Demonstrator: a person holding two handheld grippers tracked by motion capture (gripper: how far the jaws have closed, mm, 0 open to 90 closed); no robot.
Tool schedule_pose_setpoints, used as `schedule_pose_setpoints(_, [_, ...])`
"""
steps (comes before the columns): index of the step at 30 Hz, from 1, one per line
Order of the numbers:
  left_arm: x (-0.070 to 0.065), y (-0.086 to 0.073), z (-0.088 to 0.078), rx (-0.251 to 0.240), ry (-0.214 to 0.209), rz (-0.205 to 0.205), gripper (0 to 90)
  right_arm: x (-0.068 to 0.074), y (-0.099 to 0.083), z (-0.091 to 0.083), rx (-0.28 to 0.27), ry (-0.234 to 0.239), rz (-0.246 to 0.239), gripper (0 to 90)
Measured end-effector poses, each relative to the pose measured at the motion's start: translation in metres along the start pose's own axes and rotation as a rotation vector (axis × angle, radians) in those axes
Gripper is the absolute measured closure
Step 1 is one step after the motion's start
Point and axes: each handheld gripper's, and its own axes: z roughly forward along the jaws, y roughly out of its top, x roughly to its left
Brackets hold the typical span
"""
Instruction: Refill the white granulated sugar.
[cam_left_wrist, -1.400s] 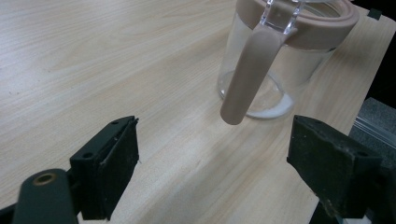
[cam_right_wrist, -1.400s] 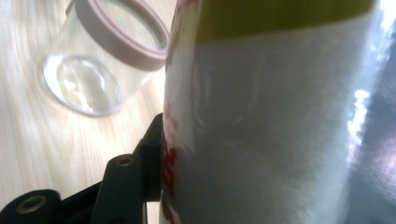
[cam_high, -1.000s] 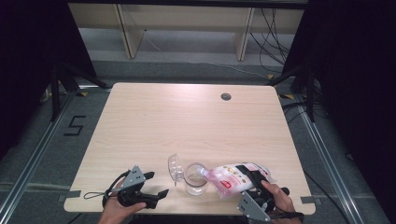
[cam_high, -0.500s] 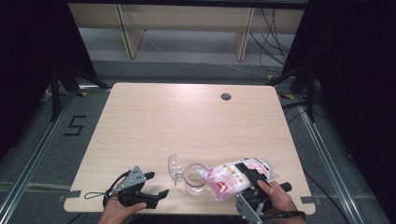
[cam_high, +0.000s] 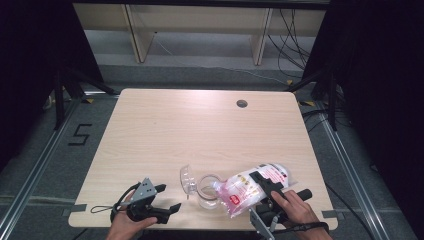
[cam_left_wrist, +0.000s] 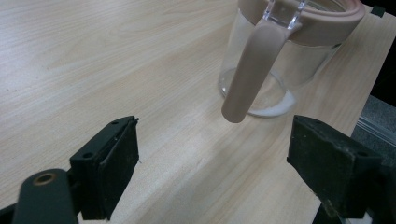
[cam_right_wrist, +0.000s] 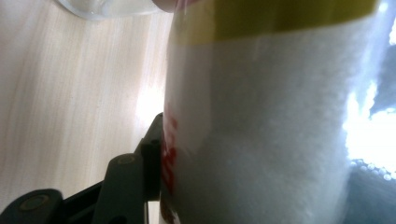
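A clear jar (cam_high: 207, 194) with a dusty-pink rim and handle (cam_left_wrist: 250, 70) stands near the table's front edge, its clear lid (cam_high: 187, 179) swung open to the left. A little white powder (cam_left_wrist: 275, 106) lies in its bottom. My right gripper (cam_high: 256, 186) is shut on a plastic bag of white powder (cam_high: 242, 192) with red print, tilted mouth-down toward the jar. In the right gripper view one black pad (cam_right_wrist: 152, 154) presses the bag (cam_right_wrist: 261, 116); the other is hidden behind it. My left gripper (cam_high: 170, 197) rests open left of the jar, with nothing between its fingers (cam_left_wrist: 116, 163).
The wooden table (cam_high: 200, 130) has a round cable hole (cam_high: 242, 103) at the back right. Shelving legs and cables stand on the floor beyond the far edge. The jar and bag sit close to the front edge (cam_high: 200, 225).
The right gripper has carried the bag slightly left, closer over the jar's mouth. The left gripper has stayed where it was.
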Motion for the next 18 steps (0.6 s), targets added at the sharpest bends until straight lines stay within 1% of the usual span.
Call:
schedule_pose_setpoints(1, [0.0,0.0,0.0,0.0,0.001,0.0,15.9,0.0022,0.0001,-0.0002,0.008,-0.006,0.024,50.8])
schedule_pose_setpoints(2, [-0.0001,0.0,-0.0001,-0.001,0.004,0.002,15.9,0.0007,0.0008,-0.0001,0.014,0.002,-0.001,50.8])
schedule_pose_setpoints(3, [-0.0004,-0.0002,-0.0002,-0.002,0.005,-0.001,15.9,-0.0013,0.0017,0.0013,-0.002,-0.009,-0.041,50.8])
schedule_pose_setpoints(4, [-0.0005,-0.0002,-0.0004,-0.003,0.005,0.0,15.8,-0.0014,0.0021,0.0014,0.001,-0.006,-0.051,50.8])
schedule_pose_setpoints(6, [-0.0003,0.0,-0.0005,-0.004,0.005,0.002,15.9,0.0009,0.0033,0.0018,0.015,-0.004,-0.035,50.9])
schedule_pose_setpoints(7, [0.0002,0.0002,-0.0005,-0.003,0.004,0.011,15.8,-0.0023,0.0039,0.0026,-0.003,-0.019,-0.079,50.9])
schedule_pose_setpoints(9, [-0.0007,-0.0001,0.0008,-0.008,0.005,0.0,15.8,-0.0031,0.004,0.003,-0.002,-0.019,-0.085,51.0])
schedule_pose_setpoints(12, [-0.0008,0.0003,0.0006,-0.009,0.001,0.001,15.8,-0.004,0.0041,0.0042,0.003,-0.019,-0.097,51.1])
schedule_pose_setpoints(13, [-0.0002,0.0004,-0.0001,-0.003,0.002,0.008,15.8,-0.0038,0.0036,0.0045,0.004,-0.018,-0.091,51.1])
schedule_pose_setpoints(14, [-0.0005,0.0002,-0.0004,-0.004,0.004,-0.001,15.9,-0.0044,0.0037,0.0046,0.002,-0.021,-0.103,51.1])
schedule_pose_setpoints(15, [0.0005,0.0005,-0.0005,-0.004,0.004,0.012,15.9,-0.0046,0.0038,0.0048,0.005,-0.02,-0.108,51.1])
schedule_pose_setpoints(16, [0.0015,0.0008,-0.0006,-0.003,0.003,0.024,15.9,-0.0031,0.0037,0.0046,0.018,-0.013,-0.088,51.2])
schedule_pose_setpoints(17, [0.0011,0.0007,-0.0007,-0.004,0.004,0.016,15.9,-0.0023,0.0039,0.0043,0.027,-0.01,-0.082,51.2])
schedule_pose_setpoints(18, [0.0009,0.0007,-0.0008,-0.004,0.005,0.016,15.9,-0.0029,0.0043,0.0043,0.026,-0.014,-0.088,51.2])
